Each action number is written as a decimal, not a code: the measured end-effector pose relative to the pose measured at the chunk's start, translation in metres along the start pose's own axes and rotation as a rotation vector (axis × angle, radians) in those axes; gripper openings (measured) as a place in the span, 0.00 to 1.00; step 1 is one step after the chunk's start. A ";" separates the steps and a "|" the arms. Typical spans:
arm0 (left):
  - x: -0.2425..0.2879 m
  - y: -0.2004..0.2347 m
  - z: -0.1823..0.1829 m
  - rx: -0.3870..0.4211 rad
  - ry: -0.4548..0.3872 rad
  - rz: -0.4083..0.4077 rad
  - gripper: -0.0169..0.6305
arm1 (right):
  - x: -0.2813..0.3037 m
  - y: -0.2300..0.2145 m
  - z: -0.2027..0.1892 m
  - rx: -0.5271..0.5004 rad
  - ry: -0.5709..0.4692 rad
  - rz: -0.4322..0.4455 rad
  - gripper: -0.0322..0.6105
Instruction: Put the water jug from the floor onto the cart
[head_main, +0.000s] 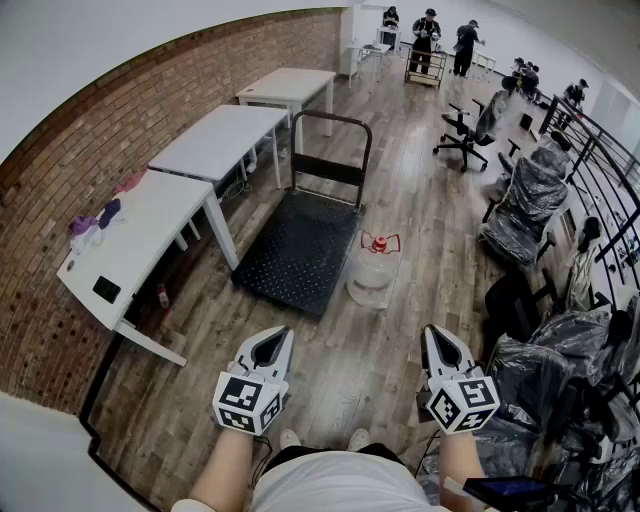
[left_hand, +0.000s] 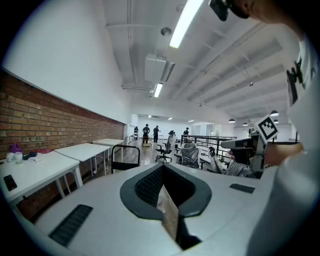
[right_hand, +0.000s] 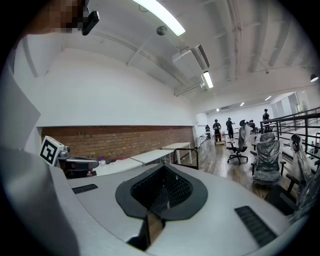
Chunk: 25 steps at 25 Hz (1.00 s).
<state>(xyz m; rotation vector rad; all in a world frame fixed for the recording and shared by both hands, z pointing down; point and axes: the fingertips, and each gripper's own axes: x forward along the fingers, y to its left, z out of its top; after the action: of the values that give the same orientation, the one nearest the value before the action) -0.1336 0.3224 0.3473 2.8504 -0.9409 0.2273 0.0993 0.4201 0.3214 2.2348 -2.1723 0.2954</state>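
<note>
Well, in the head view the clear, red-capped water jug (head_main: 373, 272) stands on the wooden floor (head_main: 400, 370) near frame centre, just beside the right edge of the black platform cart (head_main: 300, 250) and not on it. The left gripper (head_main: 270, 348) and right gripper (head_main: 440, 348) sit low in the frame, well apart from the jug. White tables (head_main: 215, 135) line the brick wall (head_main: 60, 170) at upper left.

In the left gripper view the jaws are pressed together with nothing between them, and the cart handle (left_hand: 125, 157) shows left of centre.

In the right gripper view the jaws are likewise closed and empty.
</note>
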 end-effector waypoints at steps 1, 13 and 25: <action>0.003 -0.003 0.002 0.000 -0.002 0.000 0.03 | -0.001 -0.005 0.001 0.000 -0.001 0.000 0.05; 0.045 -0.054 0.006 0.008 -0.009 0.035 0.03 | -0.011 -0.072 -0.001 -0.027 0.006 0.032 0.05; 0.070 -0.056 0.003 -0.001 0.015 0.051 0.03 | 0.014 -0.093 -0.016 0.000 0.052 0.059 0.05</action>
<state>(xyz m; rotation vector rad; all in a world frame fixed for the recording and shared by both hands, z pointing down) -0.0443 0.3261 0.3526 2.8221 -1.0107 0.2522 0.1896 0.4123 0.3503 2.1409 -2.2144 0.3499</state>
